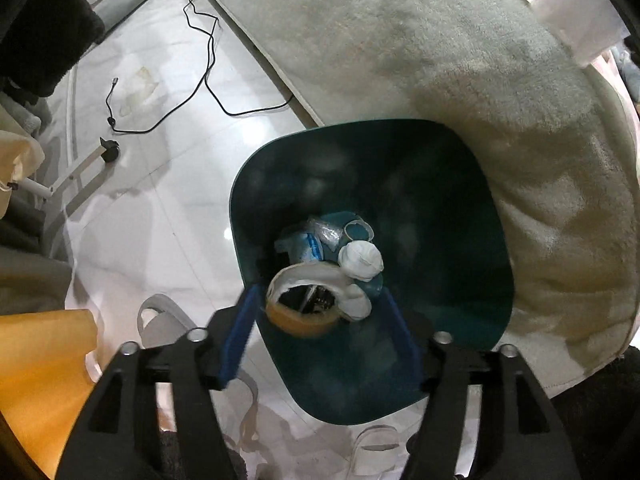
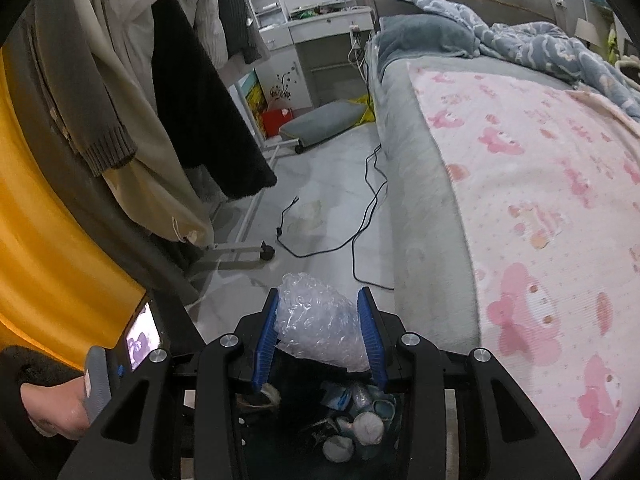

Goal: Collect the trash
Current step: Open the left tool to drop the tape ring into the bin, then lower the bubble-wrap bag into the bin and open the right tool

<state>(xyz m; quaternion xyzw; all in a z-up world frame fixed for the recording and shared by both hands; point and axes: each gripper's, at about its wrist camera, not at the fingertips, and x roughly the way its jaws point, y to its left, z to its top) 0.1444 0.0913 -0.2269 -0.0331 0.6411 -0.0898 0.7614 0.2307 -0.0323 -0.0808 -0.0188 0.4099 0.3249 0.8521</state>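
A dark teal trash bin (image 1: pixel 460 208) stands on the floor beside the bed. Inside lie crumpled white tissue (image 1: pixel 360 260), a blue-white wrapper (image 1: pixel 308 248) and other scraps. My left gripper (image 1: pixel 320 308) hangs open over the bin's mouth; a roll of brown tape (image 1: pixel 304 308) sits between its blue fingers (image 1: pixel 240 336), touching neither pad clearly. My right gripper (image 2: pixel 320 320) is shut on a crumpled clear plastic bag (image 2: pixel 316 328), held above the bin, whose contents (image 2: pixel 360 420) show below the fingers.
A black cable (image 1: pixel 208 76) trails over the white tiled floor (image 1: pixel 160 208). The bed with a fluffy cover (image 1: pixel 440 60) and pink blanket (image 2: pixel 540 220) is on the right. Hanging clothes (image 2: pixel 140 100) on a wheeled rack and an orange cloth (image 2: pixel 48 260) are on the left.
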